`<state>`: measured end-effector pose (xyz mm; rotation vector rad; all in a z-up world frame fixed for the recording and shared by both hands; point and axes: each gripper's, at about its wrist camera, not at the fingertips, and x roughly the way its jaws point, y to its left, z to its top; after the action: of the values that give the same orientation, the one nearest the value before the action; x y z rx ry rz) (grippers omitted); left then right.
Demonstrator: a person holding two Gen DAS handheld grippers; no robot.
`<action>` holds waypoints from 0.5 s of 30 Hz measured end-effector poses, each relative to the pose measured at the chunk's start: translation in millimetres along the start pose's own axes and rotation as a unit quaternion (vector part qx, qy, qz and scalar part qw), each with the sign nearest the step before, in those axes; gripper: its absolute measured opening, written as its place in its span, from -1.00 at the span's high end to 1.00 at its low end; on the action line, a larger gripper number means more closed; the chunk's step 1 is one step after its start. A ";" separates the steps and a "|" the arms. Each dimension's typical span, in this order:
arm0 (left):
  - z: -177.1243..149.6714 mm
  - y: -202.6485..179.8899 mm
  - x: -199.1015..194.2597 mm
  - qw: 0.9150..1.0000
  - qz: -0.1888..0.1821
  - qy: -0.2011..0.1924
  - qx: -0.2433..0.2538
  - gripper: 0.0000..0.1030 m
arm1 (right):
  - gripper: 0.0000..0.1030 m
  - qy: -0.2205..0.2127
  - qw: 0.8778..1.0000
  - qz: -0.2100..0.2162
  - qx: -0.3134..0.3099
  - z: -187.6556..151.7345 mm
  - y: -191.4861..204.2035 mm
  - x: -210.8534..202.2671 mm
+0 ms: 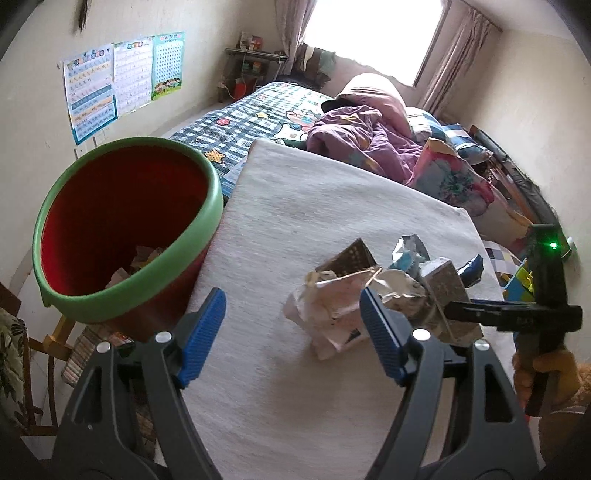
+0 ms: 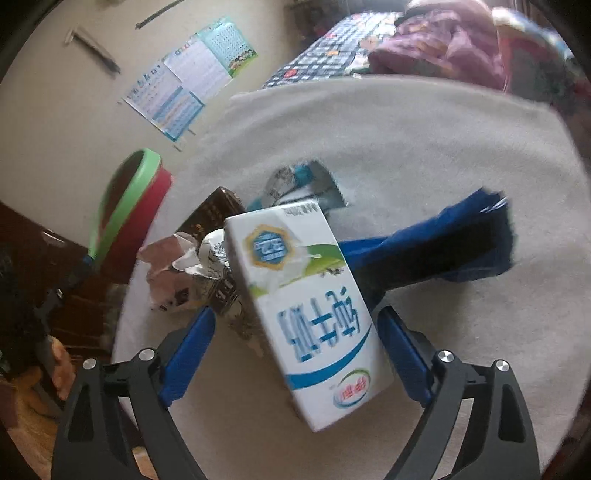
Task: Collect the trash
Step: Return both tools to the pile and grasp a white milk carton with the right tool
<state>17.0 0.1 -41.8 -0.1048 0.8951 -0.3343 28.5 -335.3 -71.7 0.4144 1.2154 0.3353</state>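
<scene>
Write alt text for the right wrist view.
A white milk carton lies between the open right claw, its pads not pressing it. Crumpled wrappers and a blue packet lie beyond on the pale tabletop; a green-rimmed red bin stands left.

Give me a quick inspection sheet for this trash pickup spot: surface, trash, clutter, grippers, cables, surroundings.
Surface: white cloth-covered table, bare apart from one heap.
Job's things: milk carton, crumpled paper, brown box, silver wrapper and blue wrapper heaped together; red bin with green rim beside the table, some paper already inside.
Clutter: nothing seen on the table beyond the trash.
Grippers: left gripper open, empty, beside the heap; right gripper open, jaws on either side of the milk carton, not pressing.
Cables: nothing seen.
Surroundings: bed with purple bedding, wall posters, window.
</scene>
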 end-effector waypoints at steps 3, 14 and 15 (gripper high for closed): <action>-1.5 -3.5 0.0 1.000 0.011 0.000 0.001 -0.42 | -0.30 0.002 1.000 0.011 0.001 0.9 -7.7 -0.2; -2.8 -52.9 43.6 0.984 0.025 0.062 0.164 -0.42 | -0.12 -0.062 0.997 0.046 -0.013 -1.8 -5.4 -48.3; -3.2 -57.8 48.5 0.980 0.025 0.067 0.188 -0.42 | -0.09 -0.062 0.997 0.048 -0.014 -3.1 -4.7 -48.6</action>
<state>28.6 -70.1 -66.9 0.2918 0.9503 -0.4630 10.4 -361.5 -34.5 0.4638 1.0714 0.4037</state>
